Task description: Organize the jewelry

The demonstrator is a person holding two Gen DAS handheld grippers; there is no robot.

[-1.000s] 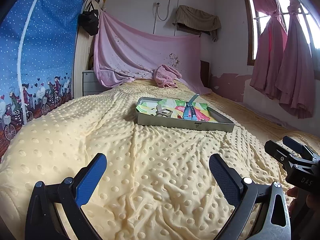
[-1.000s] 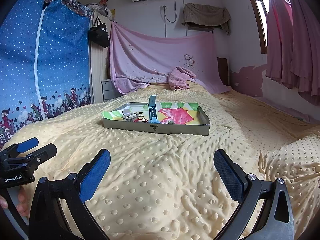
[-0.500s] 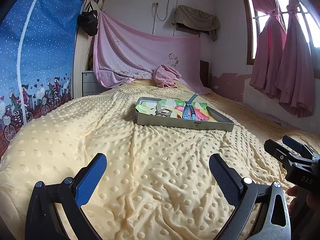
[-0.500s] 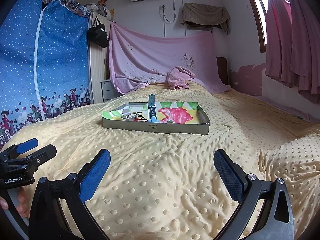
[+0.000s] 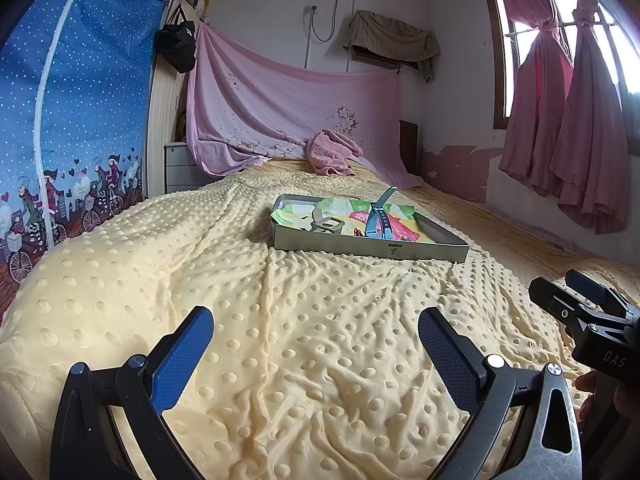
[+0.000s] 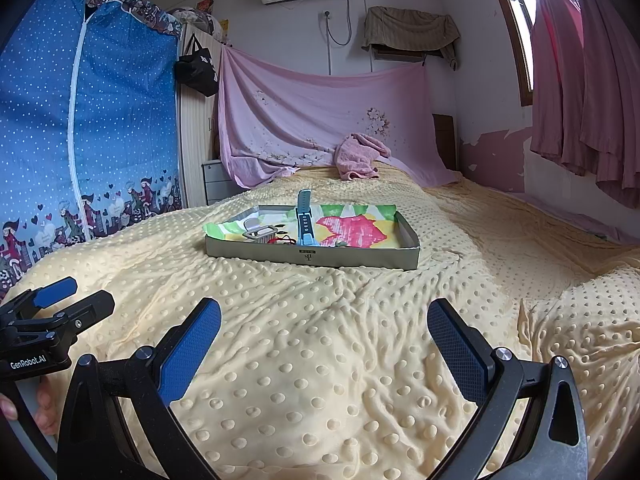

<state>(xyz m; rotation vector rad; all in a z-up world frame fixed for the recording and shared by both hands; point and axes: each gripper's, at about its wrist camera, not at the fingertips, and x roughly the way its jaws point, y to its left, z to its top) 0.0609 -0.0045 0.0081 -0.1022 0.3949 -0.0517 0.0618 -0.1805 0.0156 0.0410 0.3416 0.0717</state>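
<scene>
Yellow bedspread (image 6: 320, 360), tray (image 6: 312, 257), blue watch (image 6: 305, 220) lengthwise, strap end pointing up/away

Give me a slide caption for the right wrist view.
Open right hand-held gripper faces a shallow tray holding a blue watch on a yellow bedspread.

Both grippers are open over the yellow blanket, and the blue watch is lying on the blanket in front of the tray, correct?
Not quite. The blue watch lies inside the tray, not on the yellow blanket; the right wrist view shows it clearly. The left gripper and right gripper are indeed both open above the blanket.
</scene>
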